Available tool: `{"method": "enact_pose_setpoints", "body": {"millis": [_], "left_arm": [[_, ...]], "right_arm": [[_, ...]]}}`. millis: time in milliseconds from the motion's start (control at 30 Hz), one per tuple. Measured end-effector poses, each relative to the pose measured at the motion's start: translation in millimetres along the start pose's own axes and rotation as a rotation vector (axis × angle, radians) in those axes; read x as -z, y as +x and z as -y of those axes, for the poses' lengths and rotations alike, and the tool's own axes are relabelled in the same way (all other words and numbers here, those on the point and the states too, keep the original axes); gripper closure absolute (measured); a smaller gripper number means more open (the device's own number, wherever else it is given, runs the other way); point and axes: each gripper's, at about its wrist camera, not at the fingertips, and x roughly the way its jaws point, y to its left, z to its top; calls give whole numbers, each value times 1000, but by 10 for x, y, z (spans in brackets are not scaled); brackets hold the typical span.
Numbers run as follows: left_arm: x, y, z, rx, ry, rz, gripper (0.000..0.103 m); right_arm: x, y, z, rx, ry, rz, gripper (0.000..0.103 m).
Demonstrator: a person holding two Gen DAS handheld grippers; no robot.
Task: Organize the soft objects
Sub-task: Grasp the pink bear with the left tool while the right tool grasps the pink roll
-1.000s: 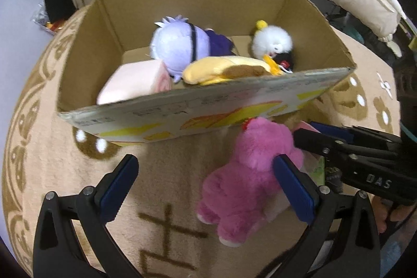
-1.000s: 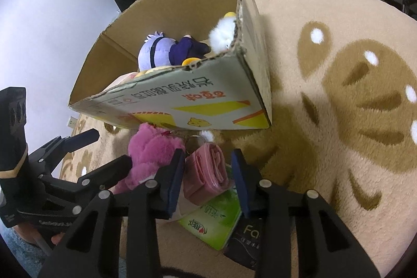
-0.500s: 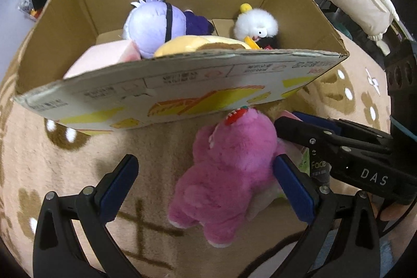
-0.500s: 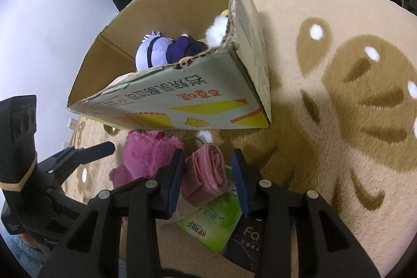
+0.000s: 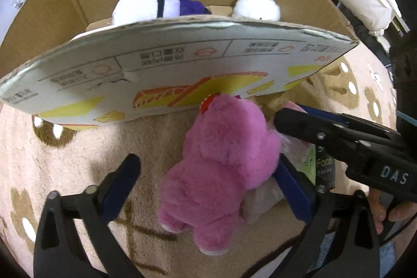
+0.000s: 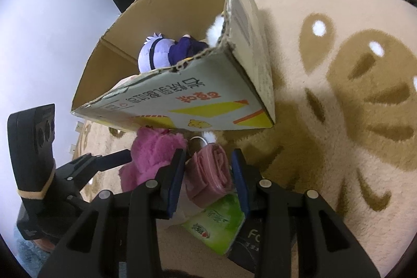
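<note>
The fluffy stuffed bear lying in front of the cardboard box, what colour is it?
Pink fluffy stuffed bear, clearest in the left wrist view.

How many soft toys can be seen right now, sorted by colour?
Pink: 1, the pink plush on the rug.
Lavender: 1, the lavender doll in the box.
White: 1, the white fluffy toy in the box.
Total: 3.

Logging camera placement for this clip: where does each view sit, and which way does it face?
Left wrist: on the left gripper, tilted steeply down at the pink plush bear and cardboard box; a hand shows.
Right wrist: on the right gripper, angled down at the pink roll; no body part visible.
Shared: bear, box, purple-haired doll, rug, each other's gripper.
</note>
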Motion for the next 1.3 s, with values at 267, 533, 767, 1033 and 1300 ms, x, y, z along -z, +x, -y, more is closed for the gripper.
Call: {"method": "enact_pose_setpoints", "body": {"millis": [267, 533, 767, 1033, 1300], "left_arm": [[20, 1, 53, 56, -12, -1, 36], [27, -122, 90, 11, -4, 41, 39], [89, -297, 27, -4, -12, 81, 57], [210, -484, 21, -48, -15, 131, 60], [291, -732, -37, -117, -48, 184, 59]], "right_arm": [[-55, 229, 84, -78, 73, -68, 62], [-12, 209, -103, -19, 8, -15, 75], [32, 5, -273, 3, -29, 72, 79], [41, -177, -457, 59, -99, 133, 80], [72, -441, -479, 81, -108, 188, 83]]}}
